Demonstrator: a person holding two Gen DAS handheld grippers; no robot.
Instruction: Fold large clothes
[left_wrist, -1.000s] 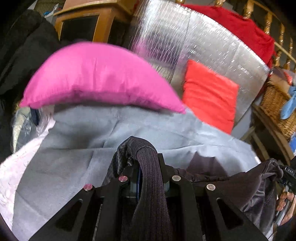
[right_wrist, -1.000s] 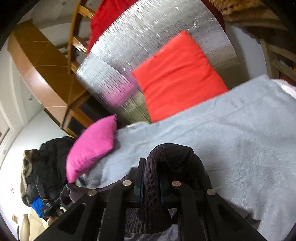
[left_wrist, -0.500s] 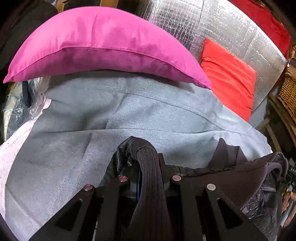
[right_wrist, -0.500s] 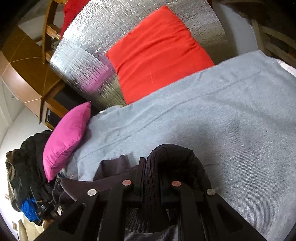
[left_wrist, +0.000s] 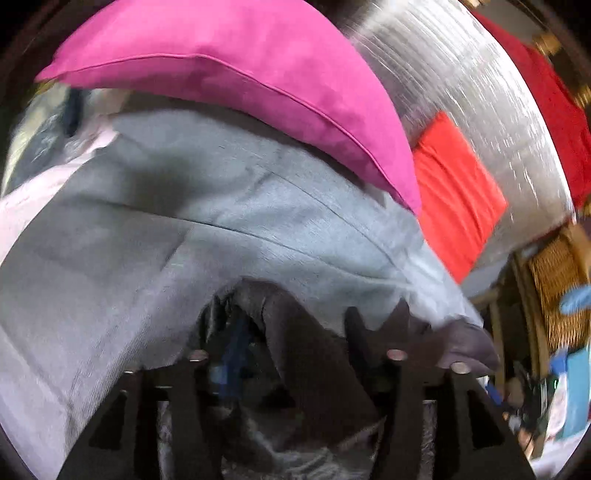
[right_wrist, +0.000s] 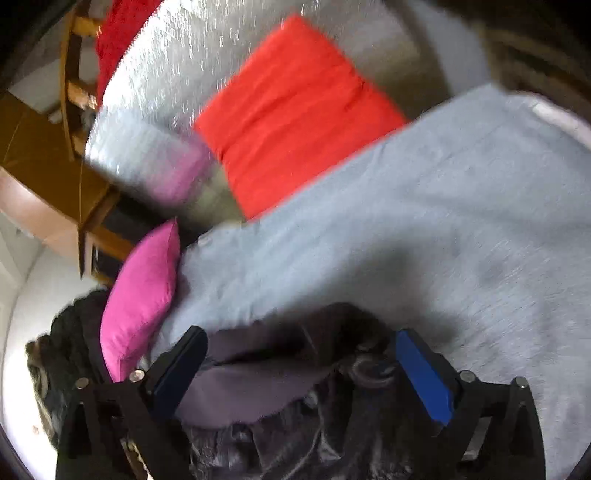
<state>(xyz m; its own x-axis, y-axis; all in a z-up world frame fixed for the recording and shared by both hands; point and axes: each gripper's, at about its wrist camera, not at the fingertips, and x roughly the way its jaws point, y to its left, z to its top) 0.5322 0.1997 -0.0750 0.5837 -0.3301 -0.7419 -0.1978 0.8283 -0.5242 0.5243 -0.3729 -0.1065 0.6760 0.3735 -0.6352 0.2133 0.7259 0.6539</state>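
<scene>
Fingers of both grippers just spread off dark jacket (right_wrist: 258, 376) on grey blanket (right_wrist: 424, 229).

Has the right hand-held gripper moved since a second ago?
Yes. The right hand-held gripper has sunk toward the grey blanket, and its jaws have just opened, freeing the dark garment that lies between them.

Pink cushion (left_wrist: 236, 74), red cushion (right_wrist: 295, 110)

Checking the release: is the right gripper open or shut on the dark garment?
Open. The right gripper has just opened; its blue pads stand clear of the dark garment.
</scene>
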